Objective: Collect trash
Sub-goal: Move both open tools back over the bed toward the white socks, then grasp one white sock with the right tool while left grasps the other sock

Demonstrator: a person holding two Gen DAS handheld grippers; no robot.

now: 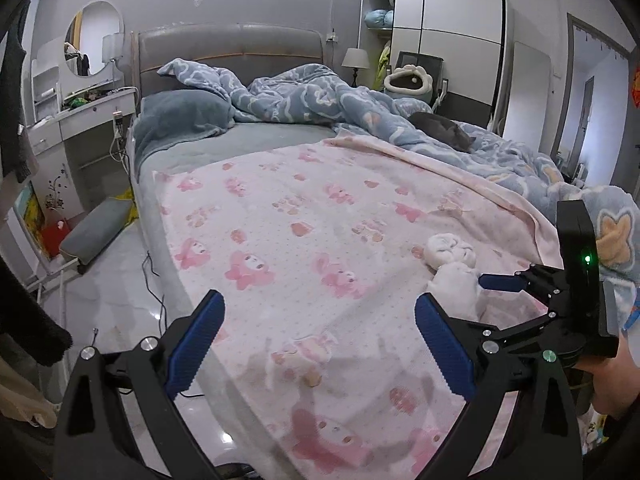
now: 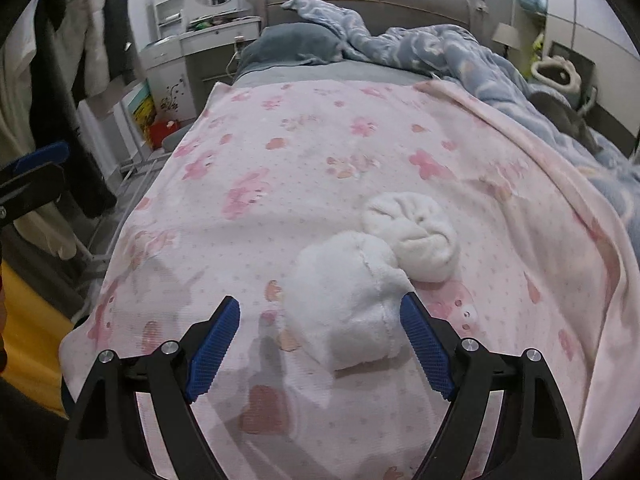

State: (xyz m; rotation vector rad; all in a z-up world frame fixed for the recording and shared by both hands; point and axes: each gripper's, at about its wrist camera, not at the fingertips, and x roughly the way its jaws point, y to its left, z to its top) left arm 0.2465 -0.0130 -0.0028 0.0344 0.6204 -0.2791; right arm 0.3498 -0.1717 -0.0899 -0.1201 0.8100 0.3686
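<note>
Two white fluffy bundles lie side by side on the pink patterned blanket (image 2: 280,168). In the right wrist view the nearer bundle (image 2: 344,304) sits between the fingers of my right gripper (image 2: 320,348), close against the right finger and clear of the left one. The gripper is open. The farther bundle (image 2: 412,236) lies just beyond it. In the left wrist view my left gripper (image 1: 320,344) hangs open over bare blanket (image 1: 320,220), with both bundles (image 1: 450,250) to its right. One blue finger (image 1: 500,282) of the right gripper reaches the nearer bundle (image 1: 456,296) there.
A rumpled blue duvet (image 1: 320,92) covers the bed's far and right side, with a grey cat (image 1: 444,130) lying on it. A dressing table (image 1: 88,116), a grey cushion (image 1: 96,232) and a cable on the floor stand to the left. Clothes (image 2: 80,60) hang at the left.
</note>
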